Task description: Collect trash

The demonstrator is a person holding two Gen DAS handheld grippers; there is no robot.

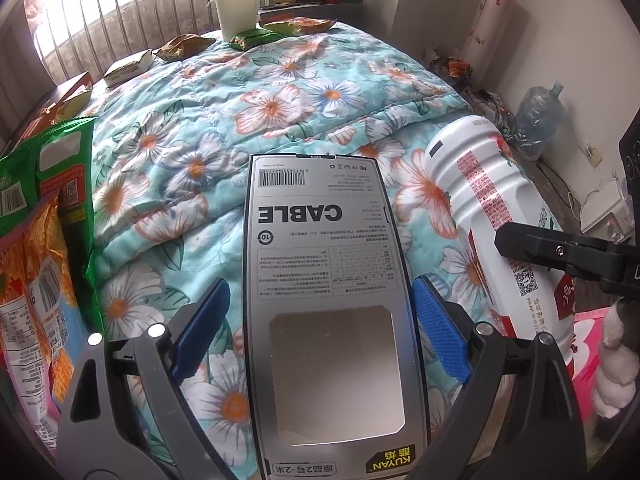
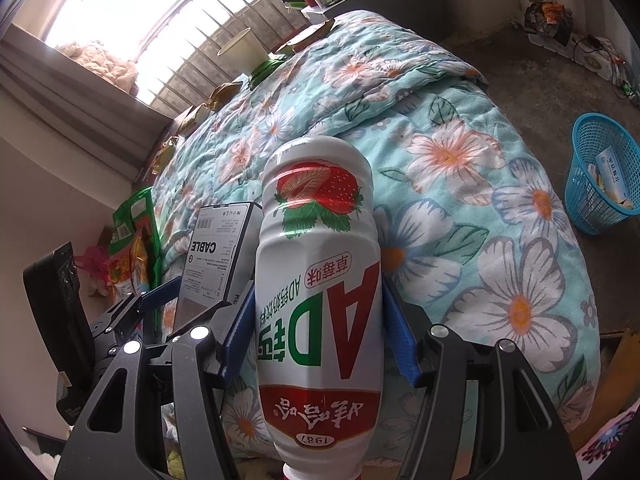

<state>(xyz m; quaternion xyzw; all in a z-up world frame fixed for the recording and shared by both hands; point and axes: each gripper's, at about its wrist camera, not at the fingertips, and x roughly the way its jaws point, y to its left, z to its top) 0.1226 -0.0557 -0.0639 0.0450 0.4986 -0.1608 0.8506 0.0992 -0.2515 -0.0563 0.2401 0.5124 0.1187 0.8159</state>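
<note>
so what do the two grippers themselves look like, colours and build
Both match. The left gripper and right gripper have dark grey, matte linkage arms with triangular cut-outs and round silver pivot pins. Each carries two flat blue finger pads with a fine ribbed texture, set in black holders. No cables, sleeves or markings are visible on them.

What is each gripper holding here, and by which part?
Left gripper: the grey cable box, clamped across its long side edges. Right gripper: the white drink bottle, gripped around its middle, cap end nearest the camera.
</note>
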